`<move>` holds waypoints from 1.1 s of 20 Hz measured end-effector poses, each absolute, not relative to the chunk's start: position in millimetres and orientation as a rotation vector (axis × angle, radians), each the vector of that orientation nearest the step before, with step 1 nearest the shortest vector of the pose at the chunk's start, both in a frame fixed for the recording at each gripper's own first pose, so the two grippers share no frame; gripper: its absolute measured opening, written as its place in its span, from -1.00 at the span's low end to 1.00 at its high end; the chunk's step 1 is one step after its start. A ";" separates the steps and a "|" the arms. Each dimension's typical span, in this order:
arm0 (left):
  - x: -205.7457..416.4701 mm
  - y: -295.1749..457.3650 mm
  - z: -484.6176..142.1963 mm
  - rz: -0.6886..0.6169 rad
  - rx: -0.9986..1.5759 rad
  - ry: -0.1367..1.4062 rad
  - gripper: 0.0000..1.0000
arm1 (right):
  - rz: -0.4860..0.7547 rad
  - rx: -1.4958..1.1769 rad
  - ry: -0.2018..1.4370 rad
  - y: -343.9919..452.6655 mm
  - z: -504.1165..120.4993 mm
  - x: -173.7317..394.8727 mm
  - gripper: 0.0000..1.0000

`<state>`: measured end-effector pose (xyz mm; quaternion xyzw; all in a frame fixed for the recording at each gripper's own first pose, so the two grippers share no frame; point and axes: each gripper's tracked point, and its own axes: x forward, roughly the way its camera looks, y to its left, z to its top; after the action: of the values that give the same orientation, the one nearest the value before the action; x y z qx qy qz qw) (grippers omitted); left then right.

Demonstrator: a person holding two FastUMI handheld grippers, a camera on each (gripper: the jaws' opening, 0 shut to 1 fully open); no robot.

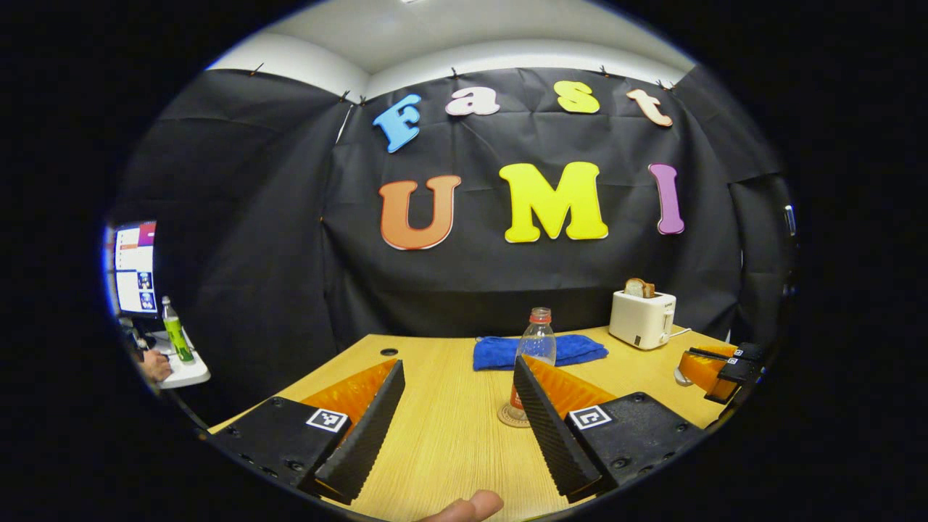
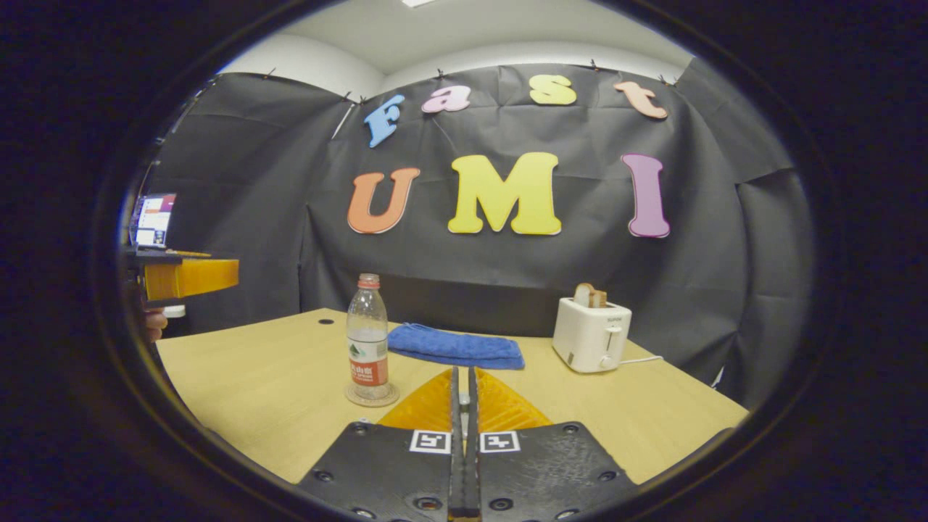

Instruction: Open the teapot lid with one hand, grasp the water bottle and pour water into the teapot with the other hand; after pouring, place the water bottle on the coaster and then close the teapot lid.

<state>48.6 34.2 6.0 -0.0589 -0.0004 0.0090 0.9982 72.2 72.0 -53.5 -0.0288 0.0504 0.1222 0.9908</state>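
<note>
A: Nearest in the left gripper view, a fingertip (image 1: 470,505) shows at the bottom edge, and the left gripper (image 1: 458,380) stands wide apart, its ribbed wedge-shaped fingers (image 1: 366,428) holding nothing above the pale wood-grain surface (image 1: 442,435).

B: And the right gripper (image 2: 462,384)?

A: In the right gripper view its two fingers meet along a thin seam, closed on nothing. It also appears at the right edge of the left gripper view.

B: Location of the water bottle (image 2: 367,337)?

A: Upright on a round coaster (image 2: 371,396), a clear ridged plastic cylinder with a red cap and a banded label. In the right gripper view it stands left of the closed fingers; in the left gripper view it is partly hidden behind the right-hand finger.

B: Farther items?

A: A folded blue towel (image 2: 455,346) of soft nap lies beyond the bottle; a glossy white box-shaped toaster (image 2: 591,335) holding a bread slice (image 2: 589,295) stands far right. No teapot can be made out.
</note>
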 end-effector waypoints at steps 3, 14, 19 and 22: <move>43.4 36.9 -3.8 -0.004 -0.143 0.013 0.89 | 0.296 -0.054 0.095 94.3 -58.4 75.7 -1.00; 33.5 59.9 -9.2 -0.004 -0.133 0.017 0.89 | 0.314 -0.067 0.178 126.4 -116.0 97.8 -0.99; 35.9 67.3 -11.6 0.007 -0.155 0.018 0.89 | 0.307 -0.052 0.205 122.9 -126.7 104.2 -0.99; 38.0 64.6 -17.2 0.002 -0.156 0.036 0.89 | 0.315 -0.048 0.212 124.1 -131.3 104.4 -0.99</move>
<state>38.0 64.6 -17.2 -0.0780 0.0178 0.0009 0.9968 104.4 124.1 -131.3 -0.0238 0.1053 0.1567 0.9817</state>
